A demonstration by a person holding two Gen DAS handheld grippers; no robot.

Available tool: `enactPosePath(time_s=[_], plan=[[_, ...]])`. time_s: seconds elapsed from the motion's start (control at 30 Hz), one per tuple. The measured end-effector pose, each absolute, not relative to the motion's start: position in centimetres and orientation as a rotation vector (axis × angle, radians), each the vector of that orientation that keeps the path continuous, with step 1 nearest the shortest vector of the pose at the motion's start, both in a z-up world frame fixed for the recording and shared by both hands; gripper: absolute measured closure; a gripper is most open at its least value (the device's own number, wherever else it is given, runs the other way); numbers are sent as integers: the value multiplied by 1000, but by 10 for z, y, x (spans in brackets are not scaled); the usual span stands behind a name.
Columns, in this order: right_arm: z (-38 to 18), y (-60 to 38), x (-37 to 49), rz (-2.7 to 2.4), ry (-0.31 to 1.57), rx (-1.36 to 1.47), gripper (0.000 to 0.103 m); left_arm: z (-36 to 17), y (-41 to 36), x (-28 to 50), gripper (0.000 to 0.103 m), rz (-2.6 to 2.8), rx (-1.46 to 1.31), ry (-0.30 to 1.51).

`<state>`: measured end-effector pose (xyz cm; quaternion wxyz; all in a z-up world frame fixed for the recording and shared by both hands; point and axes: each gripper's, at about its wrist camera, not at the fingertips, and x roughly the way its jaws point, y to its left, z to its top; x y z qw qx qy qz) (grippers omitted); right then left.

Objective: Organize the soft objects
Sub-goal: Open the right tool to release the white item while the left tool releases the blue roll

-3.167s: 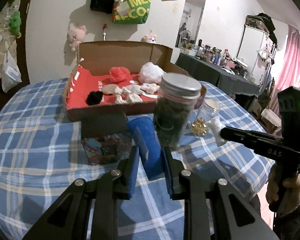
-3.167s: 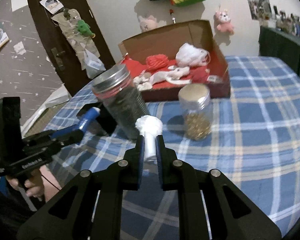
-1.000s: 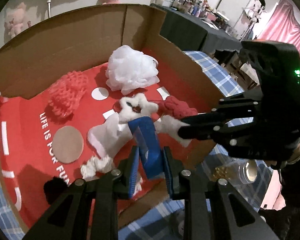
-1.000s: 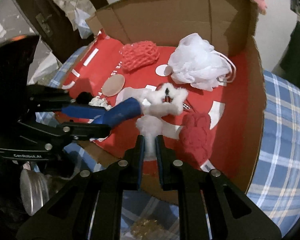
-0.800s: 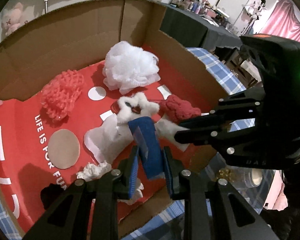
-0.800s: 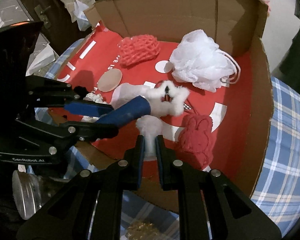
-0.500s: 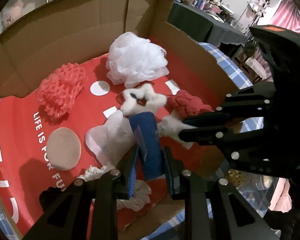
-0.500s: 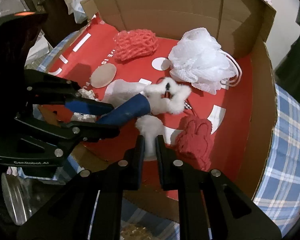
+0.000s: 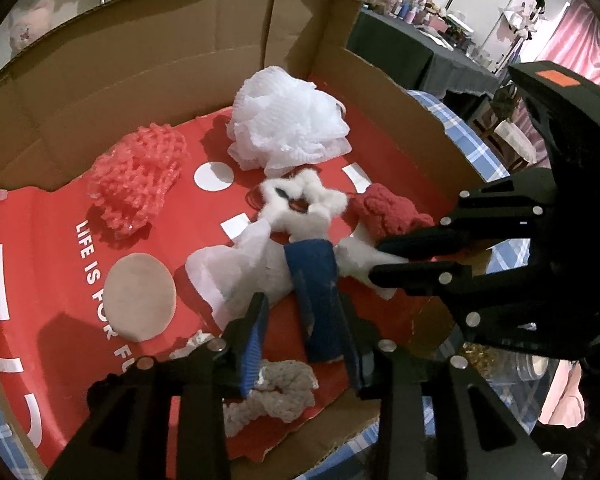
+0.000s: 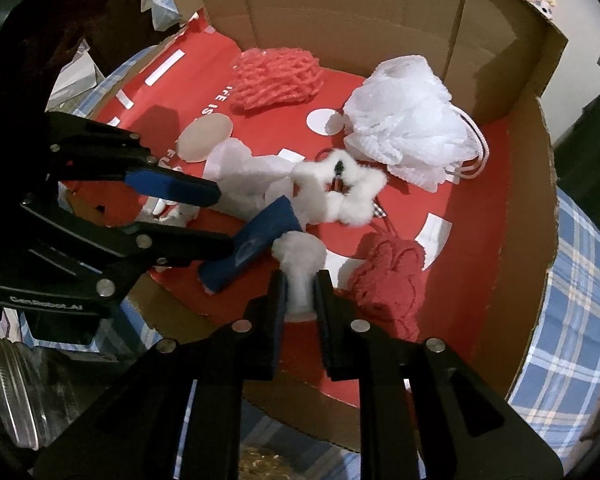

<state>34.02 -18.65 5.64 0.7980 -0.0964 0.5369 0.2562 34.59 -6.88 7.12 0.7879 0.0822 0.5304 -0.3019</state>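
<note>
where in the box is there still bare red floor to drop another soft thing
Bare red liner lies left of the tan round pad, below the pink mesh puff. Another patch runs along the right wall, between the white loofah and the red knitted bunny. The middle is crowded: white star, tissue, blue roll and both tongs.
</note>
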Motion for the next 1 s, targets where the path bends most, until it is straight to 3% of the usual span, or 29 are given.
enactPosePath(time_s=[0.07, 0.17, 0.27, 0.3, 0.37, 0.5, 0.57, 0.67, 0.77, 0.83, 1.0], plan=[[57, -188, 341, 548, 1154, -205, 87, 75, -65, 344, 65, -656, 174, 1139], [57, -187, 341, 543, 1151, -205, 80, 79, -62, 341, 56, -656, 171, 1125], [58, -186, 340, 546, 1143, -209, 56, 83, -61, 339, 56, -659, 160, 1113], [59, -185, 340, 540, 1137, -216, 42, 85, -59, 339, 56, -657, 157, 1108], [62, -185, 339, 542, 1121, -213, 41, 89, -56, 337, 56, -651, 151, 1099], [70, -182, 335, 519, 1093, -226, 41, 100, -48, 332, 37, -636, 119, 1068], [75, -182, 332, 511, 1085, -222, 41, 106, -43, 327, 34, -624, 96, 1055], [85, -184, 327, 478, 1069, -192, 33, 117, -33, 317, 26, -601, 45, 1031], [97, -189, 318, 431, 1044, -143, 31, 127, -24, 303, 19, -549, 19, 996], [105, -193, 311, 390, 1028, -115, 24, 131, -20, 297, 8, -508, 4, 974], [117, -197, 297, 313, 994, -75, 19, 136, -8, 282, 0, -378, -17, 913]])
